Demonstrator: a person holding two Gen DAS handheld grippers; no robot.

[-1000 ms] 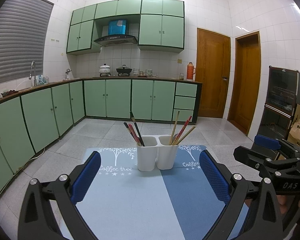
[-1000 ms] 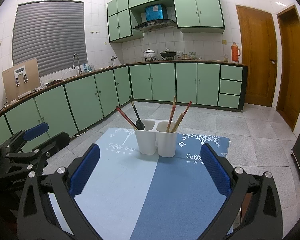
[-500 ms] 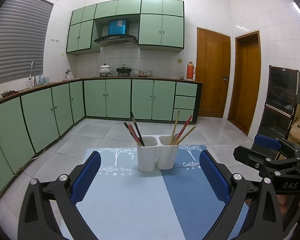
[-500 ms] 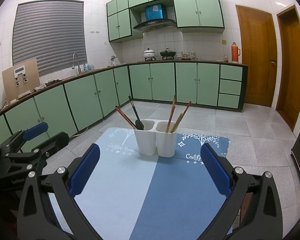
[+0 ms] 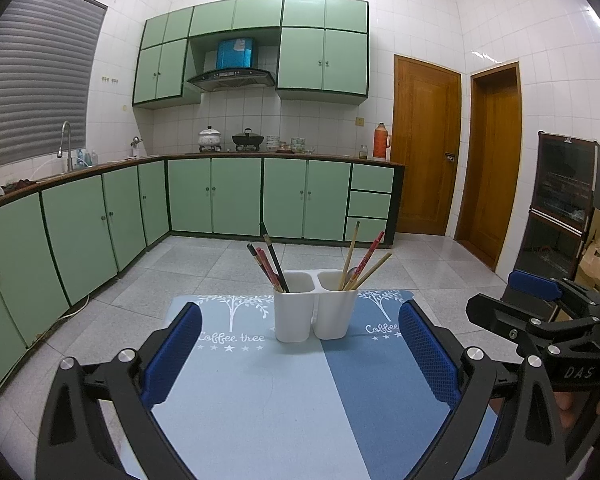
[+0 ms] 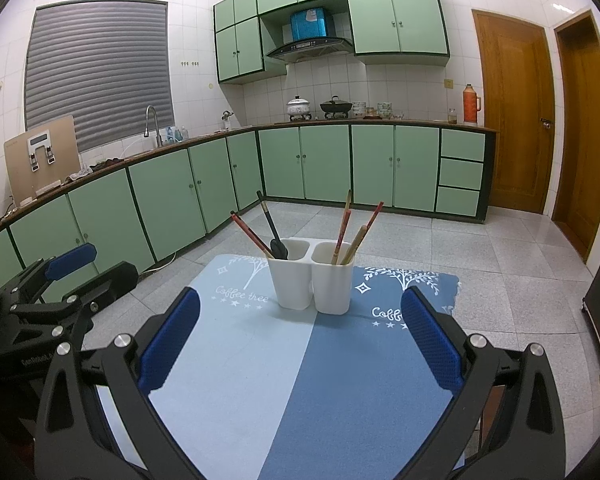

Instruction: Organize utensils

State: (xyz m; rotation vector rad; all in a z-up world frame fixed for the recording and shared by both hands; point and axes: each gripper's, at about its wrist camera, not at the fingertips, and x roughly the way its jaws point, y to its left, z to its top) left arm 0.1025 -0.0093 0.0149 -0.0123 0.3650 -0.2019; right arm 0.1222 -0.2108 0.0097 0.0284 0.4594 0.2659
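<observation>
A white two-compartment holder [image 5: 314,306] stands at the far middle of a blue mat [image 5: 268,392]; it also shows in the right wrist view [image 6: 310,278]. Its left cup holds red and black chopsticks [image 5: 270,258] and a dark utensil [image 6: 274,236]. Its right cup holds wooden and red chopsticks [image 5: 362,260]. My left gripper [image 5: 300,354] is open and empty, well short of the holder. My right gripper [image 6: 300,334] is open and empty, also short of it. Each gripper shows at the side of the other's view.
The mat [image 6: 300,380] covers a small table with tiled floor [image 6: 520,264] around it. Green cabinets [image 5: 236,196] line the left and back walls. A dark glass-front cabinet [image 5: 560,200] stands at the right.
</observation>
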